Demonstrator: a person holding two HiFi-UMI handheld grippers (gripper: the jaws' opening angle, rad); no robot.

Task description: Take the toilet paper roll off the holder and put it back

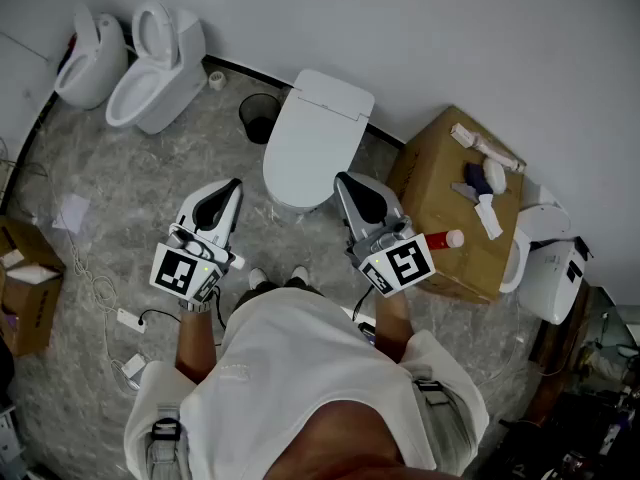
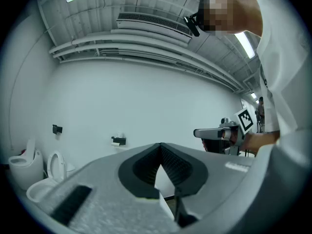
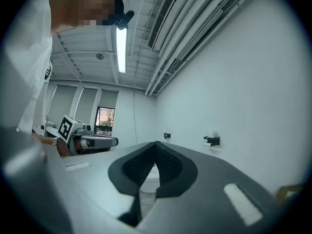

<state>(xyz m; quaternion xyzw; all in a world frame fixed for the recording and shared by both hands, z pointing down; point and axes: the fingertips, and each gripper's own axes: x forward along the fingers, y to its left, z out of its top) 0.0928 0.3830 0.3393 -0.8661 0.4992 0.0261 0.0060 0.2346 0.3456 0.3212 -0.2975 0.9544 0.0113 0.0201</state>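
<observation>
Head view: the left hand-held gripper [image 1: 231,192] and the right hand-held gripper [image 1: 346,186] sit at the centre of the frame. Both are clenched with nothing in them, and both aim at a white toilet [image 1: 312,133] just above them. What is to be lifted does not show in this view. Two risks do show. A loose cable [image 1: 98,286] on the floor at the lower left could catch a foot. The toilet also stands between the person and the wall, so a reach across it may come in off balance.

Left gripper view: the jaws meet at the bottom centre and are empty. A black holder [image 2: 119,141] hangs on the white wall left of centre, well apart from the tips. The small pale shape on it is, I judge, the toilet paper roll [image 2: 119,135], though it is too small to show detail. If the jaws arrive clenched like this, they would knock the roll instead of taking it.

Right gripper view: these jaws are also pressed together and empty. The same bracket appears right of centre with the white stub perched on top. The roll looks soft and light. Too hard a squeeze would likely crush it, and a loose tail could unwind as it is pulled off
</observation>
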